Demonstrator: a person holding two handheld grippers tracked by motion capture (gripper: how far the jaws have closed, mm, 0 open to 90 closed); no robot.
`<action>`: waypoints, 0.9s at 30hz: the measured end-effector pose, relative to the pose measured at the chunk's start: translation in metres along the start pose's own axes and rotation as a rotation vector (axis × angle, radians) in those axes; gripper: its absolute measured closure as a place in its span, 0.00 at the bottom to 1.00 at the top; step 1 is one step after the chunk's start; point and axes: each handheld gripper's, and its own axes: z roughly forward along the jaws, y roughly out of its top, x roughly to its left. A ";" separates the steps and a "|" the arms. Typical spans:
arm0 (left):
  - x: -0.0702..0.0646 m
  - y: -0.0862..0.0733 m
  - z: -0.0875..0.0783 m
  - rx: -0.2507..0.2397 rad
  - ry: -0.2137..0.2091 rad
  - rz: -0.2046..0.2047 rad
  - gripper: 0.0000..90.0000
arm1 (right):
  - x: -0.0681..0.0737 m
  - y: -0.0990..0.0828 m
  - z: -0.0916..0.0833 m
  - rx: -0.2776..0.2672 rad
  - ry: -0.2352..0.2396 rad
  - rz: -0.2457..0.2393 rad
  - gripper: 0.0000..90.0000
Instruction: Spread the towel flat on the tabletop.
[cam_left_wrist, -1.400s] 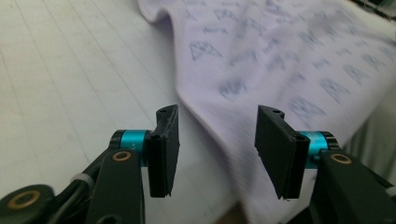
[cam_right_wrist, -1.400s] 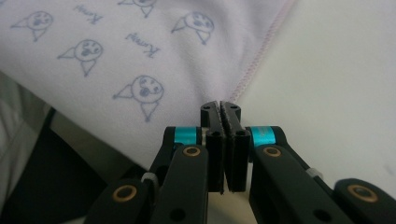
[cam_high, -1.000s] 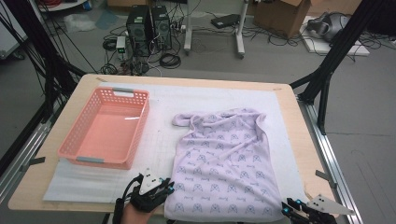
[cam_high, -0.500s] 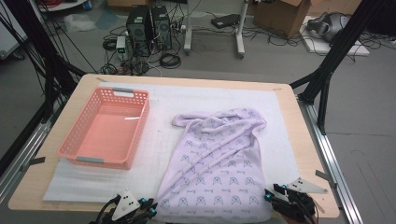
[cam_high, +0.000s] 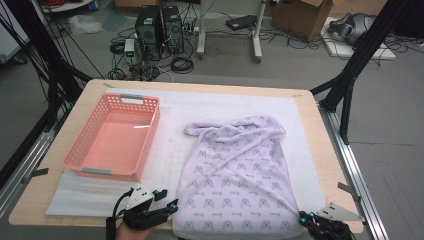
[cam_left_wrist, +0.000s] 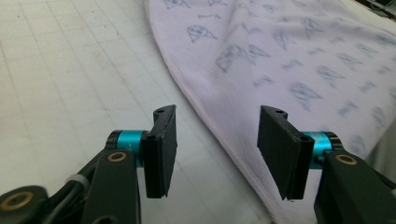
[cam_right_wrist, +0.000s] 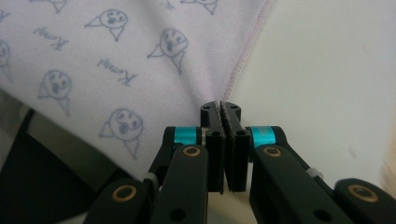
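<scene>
A lavender cloth printed with small faces lies spread on a white mat. My left gripper sits at the cloth's near left corner. In the left gripper view the gripper is open, its jaws having just been opening. The cloth's hem runs on the mat between them, and the pads do not press it. At the near right corner my right gripper has just been closing. In the right gripper view it is shut, and the cloth's stitched hem runs into its tips.
An empty pink plastic basket stands on the mat's left half. The wooden table ends just behind my grippers at its near edge. Black frame legs, computers and cables are on the floor beyond.
The left gripper dropped back toward the near edge, then returned to the cloth's corner. The cloth's near hem slid left and then settled back. The right gripper shifted slightly left.
</scene>
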 end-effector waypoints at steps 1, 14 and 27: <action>0.000 0.002 0.004 0.006 -0.002 0.000 0.53 | -0.003 -0.004 -0.004 -0.002 0.011 0.015 0.99; -0.018 0.007 0.021 0.100 0.062 0.120 0.97 | -0.004 0.006 0.008 -0.087 0.021 0.070 0.63; -0.020 -0.023 -0.031 0.096 0.004 0.122 0.79 | 0.013 0.036 0.045 -0.070 0.051 0.045 0.59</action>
